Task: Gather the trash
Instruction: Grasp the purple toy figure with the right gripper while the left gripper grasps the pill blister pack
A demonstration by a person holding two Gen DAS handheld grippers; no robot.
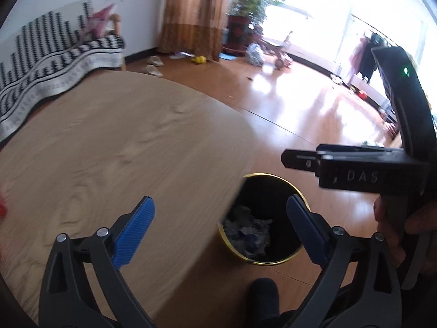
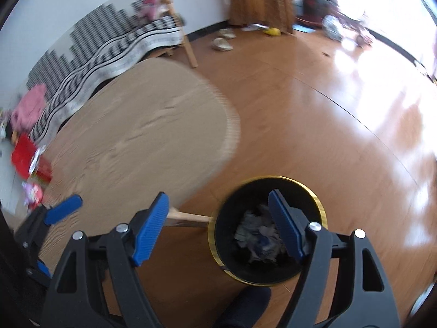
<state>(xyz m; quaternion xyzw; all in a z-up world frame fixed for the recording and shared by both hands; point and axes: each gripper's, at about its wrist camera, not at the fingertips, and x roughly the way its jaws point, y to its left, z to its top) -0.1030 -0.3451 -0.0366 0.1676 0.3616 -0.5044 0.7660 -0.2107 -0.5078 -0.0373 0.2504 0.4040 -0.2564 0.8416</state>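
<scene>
— Trash (image 2: pixel 259 242), where is it?
— Crumpled in the black bin (image 2: pixel 314 199) with the gold rim, lower centre of the right wrist view, on the floor beside the round wooden table (image 2: pixel 153 125).
— And the right gripper (image 2: pixel 218 222)?
— Jaws spread wide, nothing between them, above the bin.
— The left gripper (image 1: pixel 222 228)?
— Also wide open and empty, lower centre of its own view, straddling the table edge and the bin.

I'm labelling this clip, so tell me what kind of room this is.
Most likely a living room in a home: a sofa under a patterned throw by the wall, a low wooden table, slippers and a potted plant near the curtain.
</scene>
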